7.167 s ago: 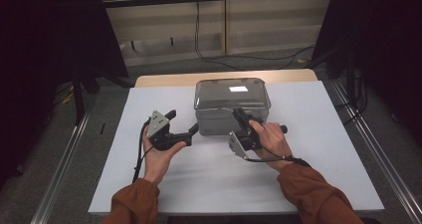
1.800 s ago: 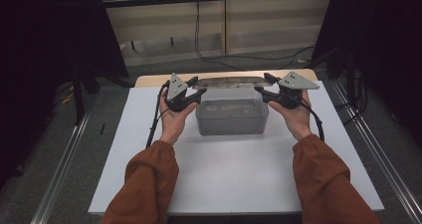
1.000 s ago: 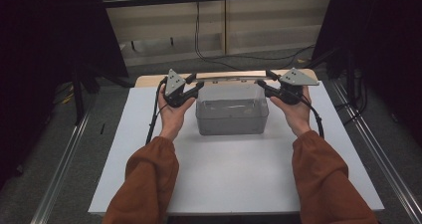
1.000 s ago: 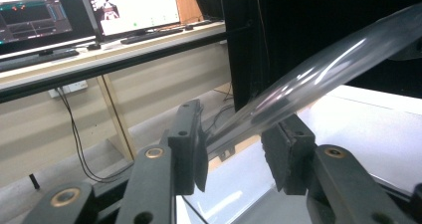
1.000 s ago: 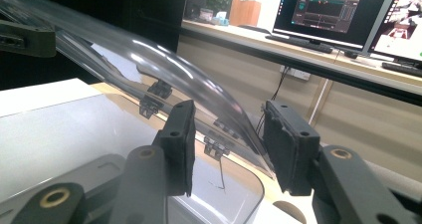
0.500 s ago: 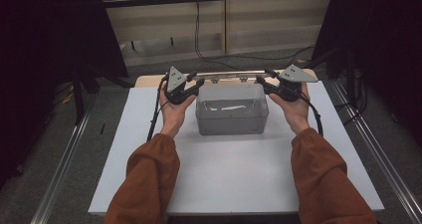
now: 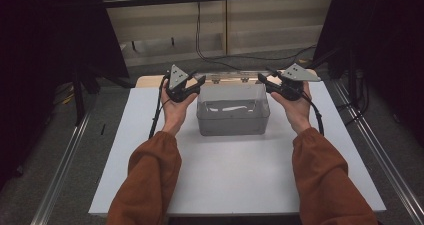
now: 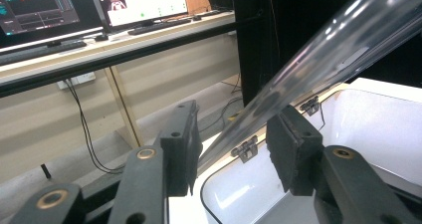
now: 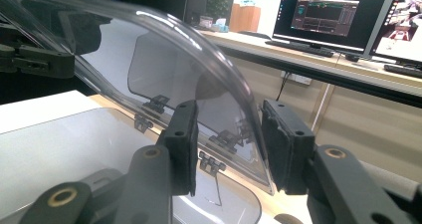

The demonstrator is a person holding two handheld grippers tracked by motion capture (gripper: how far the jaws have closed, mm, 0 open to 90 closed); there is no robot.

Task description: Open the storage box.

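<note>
Both tongs straddle the clear lid's side edges: your left tongs and right tongs stand apart, the rim running between the pads rather than pinched from both sides. That loose hold looks deliberate, since it lets the lid swing on its hinges while you prop it up evenly. Below it the clear box sits open on the white table, towards its far edge. Beyond, monitors stand on a desk.

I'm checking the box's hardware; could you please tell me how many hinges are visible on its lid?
2: small metal hinges joining the clear plastic lid to the box's rear rim, one nearer, one farther. Others may be hidden.
</note>
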